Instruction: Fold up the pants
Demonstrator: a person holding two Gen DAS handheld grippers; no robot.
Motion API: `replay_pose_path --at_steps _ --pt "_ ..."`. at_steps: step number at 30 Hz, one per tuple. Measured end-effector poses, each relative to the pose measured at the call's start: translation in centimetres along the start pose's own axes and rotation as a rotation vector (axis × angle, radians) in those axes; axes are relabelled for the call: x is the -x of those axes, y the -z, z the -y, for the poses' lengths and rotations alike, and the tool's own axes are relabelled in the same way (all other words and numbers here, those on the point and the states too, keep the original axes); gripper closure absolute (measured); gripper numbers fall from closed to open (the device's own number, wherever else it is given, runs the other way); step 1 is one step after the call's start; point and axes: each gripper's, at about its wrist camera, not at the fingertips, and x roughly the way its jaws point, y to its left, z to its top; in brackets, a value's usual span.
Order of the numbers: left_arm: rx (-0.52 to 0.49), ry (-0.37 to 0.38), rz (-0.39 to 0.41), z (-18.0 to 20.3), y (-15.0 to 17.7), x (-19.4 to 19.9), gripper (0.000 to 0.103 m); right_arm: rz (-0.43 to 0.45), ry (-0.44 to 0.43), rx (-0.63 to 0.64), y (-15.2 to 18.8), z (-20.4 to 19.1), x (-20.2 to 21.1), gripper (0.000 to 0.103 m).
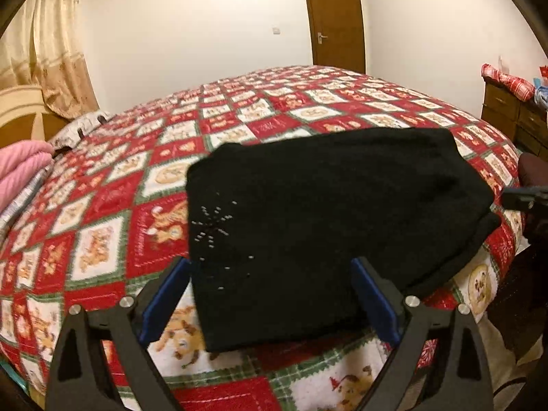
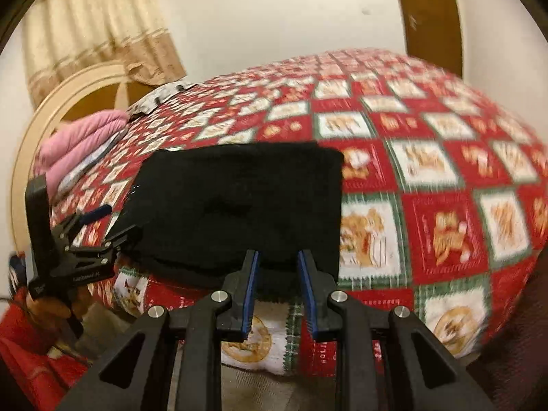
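Over pants [image 1: 308,212]: L gripper [image 1: 270,294] wide

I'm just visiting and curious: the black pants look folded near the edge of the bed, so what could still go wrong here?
1. The folded black pants lie close to the near edge of the bedspread; a nudge might slide them off.
2. The left gripper is open with its tips at the bundle's near edge, so it could catch a layer and undo the fold.
3. The right gripper, its jaws narrowly apart and empty, is also close and could drag the cloth.
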Motion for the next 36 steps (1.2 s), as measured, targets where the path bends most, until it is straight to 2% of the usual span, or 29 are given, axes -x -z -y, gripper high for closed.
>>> replay_pose_path --at_steps 3,5,9,11,13,15,17,19,22,26,31,36 --pt "0.001 -0.006 -0.001 -0.1 -0.1 -0.1 0.006 -0.01 -0.005 0.091 0.1 -2.5 -0.7 0.078" --pt "0.0 -0.022 -0.026 0.0 0.0 -0.6 0.006 -0.047 -0.005 0.122 0.7 -3.6 -2.2 0.078" --pt "0.043 -0.023 -0.082 -0.7 0.4 -1.4 0.006 -0.183 0.042 0.093 2.0 -3.3 -5.5 0.078" --pt "0.05 -0.031 -0.093 -1.0 0.3 -1.3 0.006 -0.203 0.037 0.082 1.9 -3.1 -5.4 0.078" --pt "0.042 -0.046 -0.085 -1.0 0.3 -1.1 0.006 -0.158 0.028 0.081 1.2 -3.2 -4.3 0.078" --pt "0.039 -0.054 -0.083 -1.0 0.3 -1.0 0.006 -0.109 -0.012 0.024 0.3 -2.5 -3.1 0.077" --pt "0.044 -0.059 -0.088 -0.9 0.3 -1.1 0.006 -0.104 -0.031 -0.047 0.1 -1.4 -2.9 0.056" --pt "0.049 -0.061 -0.094 -0.9 0.3 -1.1 0.006 -0.09 -0.015 -0.132 0.5 0.2 -2.6 0.05" --pt "0.054 -0.057 -0.091 -0.9 0.4 -1.0 0.006 -0.083 -0.027 -0.219 1.1 1.8 -2.4 0.05" --pt "0.062 -0.054 -0.095 -1.0 0.6 -1.0 0.006 -0.073 -0.059 -0.253 1.5 2.3 -2.5 0.05" --pt "0.092 -0.046 -0.11 -1.3 0.7 -1.3 0.004 -0.108 0.009 -0.243 1.8 2.3 -3.4 0.05" --pt "0.101 -0.042 -0.111 -1.3 0.7 -1.6 0.003 -0.05 -0.024 -0.301 1.3 3.8 -3.1 0.05"
